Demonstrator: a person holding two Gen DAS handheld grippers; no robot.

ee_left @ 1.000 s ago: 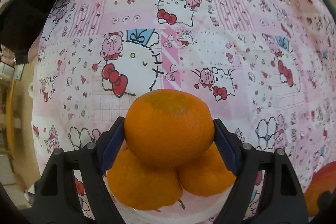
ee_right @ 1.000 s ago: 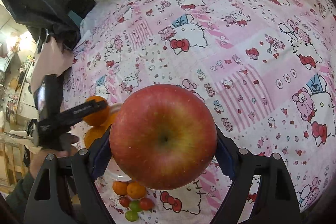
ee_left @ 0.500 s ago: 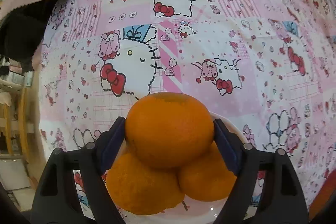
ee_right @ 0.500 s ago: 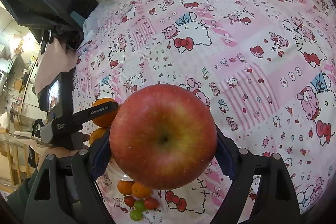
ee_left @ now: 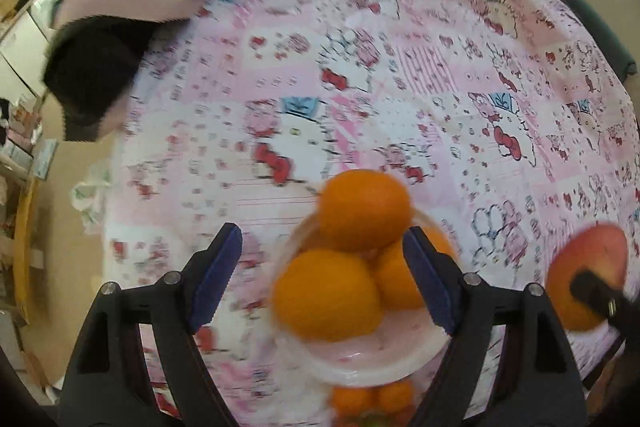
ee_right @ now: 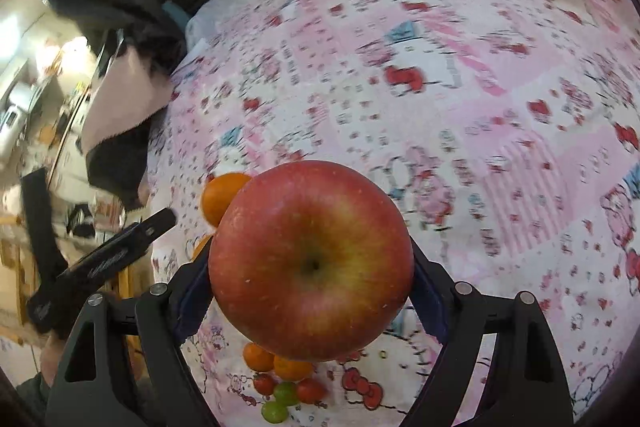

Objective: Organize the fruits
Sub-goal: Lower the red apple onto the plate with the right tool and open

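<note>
The left tongs [ee_left: 320, 279] stand wide apart with nothing between the blue pads — the stacked oranges [ee_left: 362, 211] sit just ahead and a little to their right, piled in a clear plastic bowl [ee_left: 360, 363] on the pink patterned bed cover [ee_left: 440, 75]. The right tongs [ee_right: 312, 291] are clamped on a red apple [ee_right: 311, 261], which fills the gap between their pads. Below the apple lie small tangerines [ee_right: 276, 359] and cherry tomatoes [ee_right: 286, 393] on the cover.
</note>
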